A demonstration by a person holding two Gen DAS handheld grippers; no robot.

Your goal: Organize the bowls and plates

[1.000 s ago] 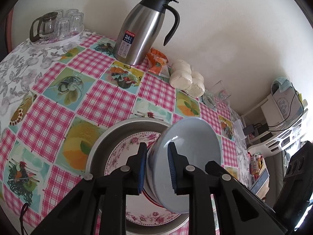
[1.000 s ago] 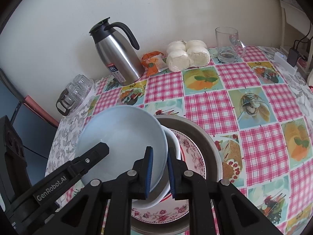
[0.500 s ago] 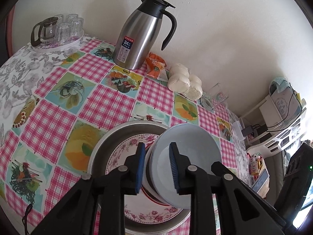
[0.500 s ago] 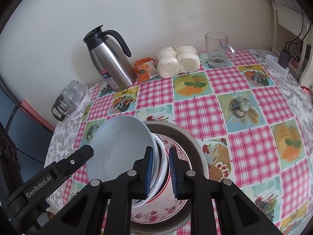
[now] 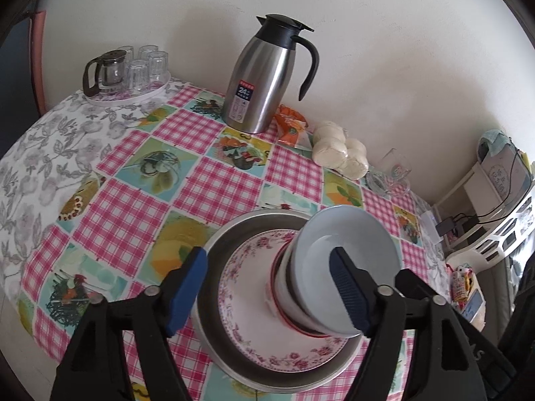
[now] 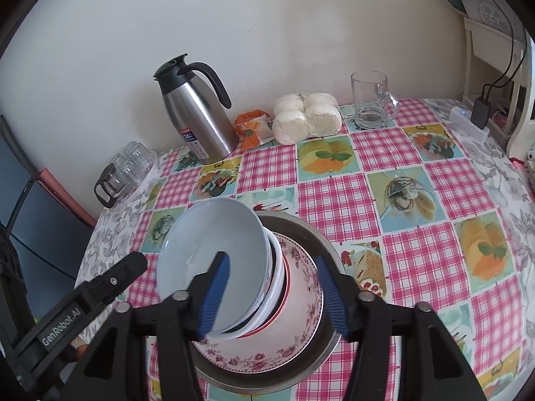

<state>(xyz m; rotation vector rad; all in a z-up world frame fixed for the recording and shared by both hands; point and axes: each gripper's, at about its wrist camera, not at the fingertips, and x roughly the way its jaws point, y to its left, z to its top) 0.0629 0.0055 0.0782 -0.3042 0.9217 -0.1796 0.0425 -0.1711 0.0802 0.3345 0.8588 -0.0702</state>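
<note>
A pale blue bowl (image 5: 347,254) (image 6: 214,257) sits nested on a stack of white red-rimmed bowls (image 5: 284,290) (image 6: 277,287). The stack stands on a floral plate (image 5: 254,304) (image 6: 301,327) inside a round metal pan (image 5: 234,234) (image 6: 301,227). My left gripper (image 5: 267,287) is open, its blue pads on either side of the stack and holding nothing. My right gripper (image 6: 271,290) is open too, with one pad over the blue bowl and one beside the plate. The left gripper's arm shows in the right wrist view (image 6: 90,297).
On the checked tablecloth (image 5: 217,193) stand a steel thermos jug (image 5: 267,77) (image 6: 197,117), a tray of glasses with a small teapot (image 5: 127,70) (image 6: 123,173), an orange snack packet (image 5: 291,127), wrapped white buns (image 5: 341,153) (image 6: 304,117) and a glass mug (image 6: 371,100). A white shelf (image 5: 501,207) stands right.
Both grippers have opened and let go of the blue bowl, which now rests on the bowl stack. Both grippers have drawn back and upward a little.
</note>
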